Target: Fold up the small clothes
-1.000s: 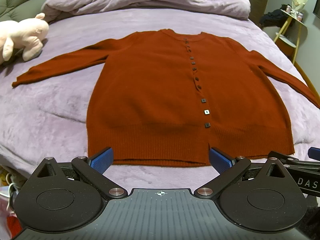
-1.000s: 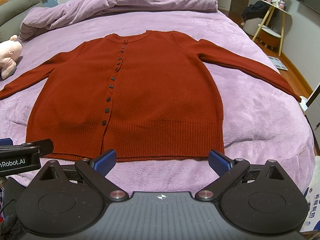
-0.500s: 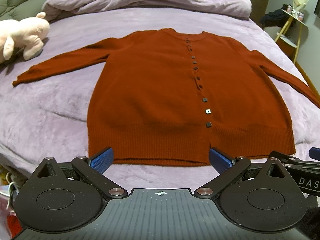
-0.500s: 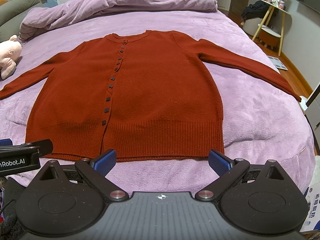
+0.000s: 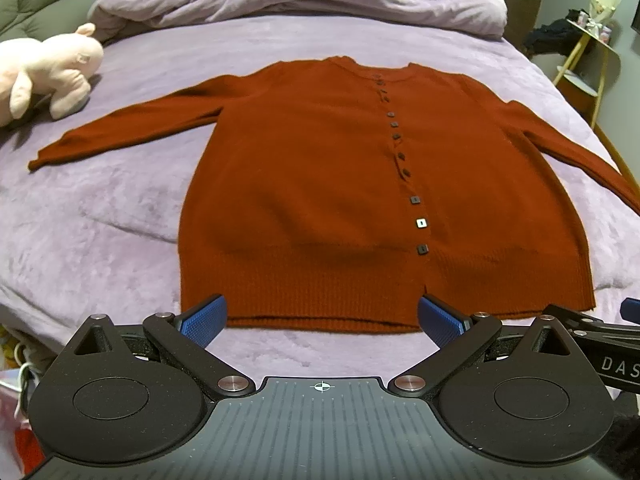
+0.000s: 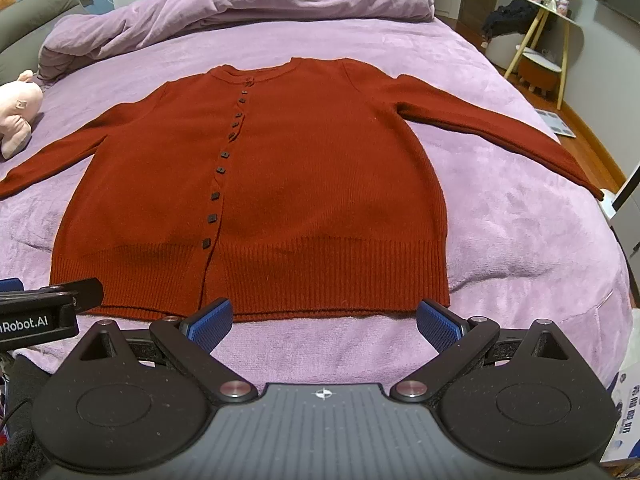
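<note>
Blue ribbed pads point(image 5: 202, 319) on my left gripper point(image 5: 322, 318) stood spread wide at the bottom of the frame, pinching nothing; my right gripper point(image 6: 324, 318) was equally spread and empty. Just beyond both sets of fingertips lay the ribbed hem of the rust-red cardigan point(image 5: 320, 184), spread flat and buttoned on the lilac bedspread point(image 5: 100, 208), filling the middle of each view. Its dark square buttons point(image 5: 416, 200) ran up toward the collar, and both sleeves stretched outward to the sides. A pink plush toy point(image 5: 48, 76) sat at the upper left, apart from the sleeve. A bunched lilac duvet point(image 6: 248, 4) lay across the top, and a yellow-legged side table point(image 6: 548, 36) stood at the upper right.
</note>
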Motion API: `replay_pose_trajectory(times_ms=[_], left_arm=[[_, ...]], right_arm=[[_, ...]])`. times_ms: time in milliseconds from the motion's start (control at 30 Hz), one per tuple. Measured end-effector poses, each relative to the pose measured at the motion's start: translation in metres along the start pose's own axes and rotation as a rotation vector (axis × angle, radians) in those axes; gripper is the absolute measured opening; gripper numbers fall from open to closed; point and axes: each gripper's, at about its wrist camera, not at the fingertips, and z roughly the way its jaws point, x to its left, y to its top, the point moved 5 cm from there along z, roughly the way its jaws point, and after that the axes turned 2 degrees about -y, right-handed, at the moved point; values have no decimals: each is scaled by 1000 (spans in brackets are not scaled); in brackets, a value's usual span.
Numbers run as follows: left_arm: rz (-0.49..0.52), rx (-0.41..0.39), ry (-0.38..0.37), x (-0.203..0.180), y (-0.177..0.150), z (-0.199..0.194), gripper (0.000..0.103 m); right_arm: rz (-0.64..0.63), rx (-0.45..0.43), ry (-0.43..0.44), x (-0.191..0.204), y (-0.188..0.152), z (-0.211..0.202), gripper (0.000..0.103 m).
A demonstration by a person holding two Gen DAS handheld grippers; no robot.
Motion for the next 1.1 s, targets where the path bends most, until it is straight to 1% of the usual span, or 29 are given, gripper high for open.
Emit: replay_pose_trajectory(times_ms=[300, 433, 533, 600, 667, 700, 767, 800, 833, 900, 933, 1000, 1033, 1067, 1100], left_arm=[[0, 14, 1, -1, 0, 3, 103], [-3, 30, -13, 0, -2, 9, 103], [-4, 39, -50, -1, -2, 16, 103], [-12, 29, -77, -2, 1, 20, 103], [-30, 16, -88, -1, 6, 24, 103], [-40, 10, -85, -1, 10, 27, 103], [-70, -7, -77, 2, 19, 34, 103], [-90, -20, -79, 3, 24, 37, 103], [-109, -39, -88, 4, 29, 40, 103], [-123, -76, -119, 3, 41, 46, 103], [-108, -72, -126, 0, 46, 50, 103], [-83, -55, -122, -8, 56, 60, 103], [-81, -50, -120, -12, 60, 65, 103], [-86, -47, -123, -16, 65, 70, 103], [-90, -44, -123, -19, 67, 74, 103]], right_arm=[[7, 9, 8, 0, -1, 5, 99], [16, 16, 27, -1, -2, 9, 99], [42, 24, 74, -5, -1, 14, 99], [73, 22, 130, -9, 1, 19, 99], [130, -32, 199, -22, 8, 23, 99], [175, -86, 228, -34, 14, 26, 99], [256, -214, 248, -61, 25, 28, 99], [296, -279, 244, -78, 32, 30, 99], [336, -325, 221, -98, 41, 36, 99], [421, -365, 168, -139, 56, 51, 99], [489, -380, 143, -165, 62, 61, 99], [618, -394, 148, -213, 71, 81, 97], [700, -380, 140, -240, 73, 94, 92], [771, -358, 119, -262, 73, 105, 79], [851, -345, 105, -285, 73, 116, 71]])
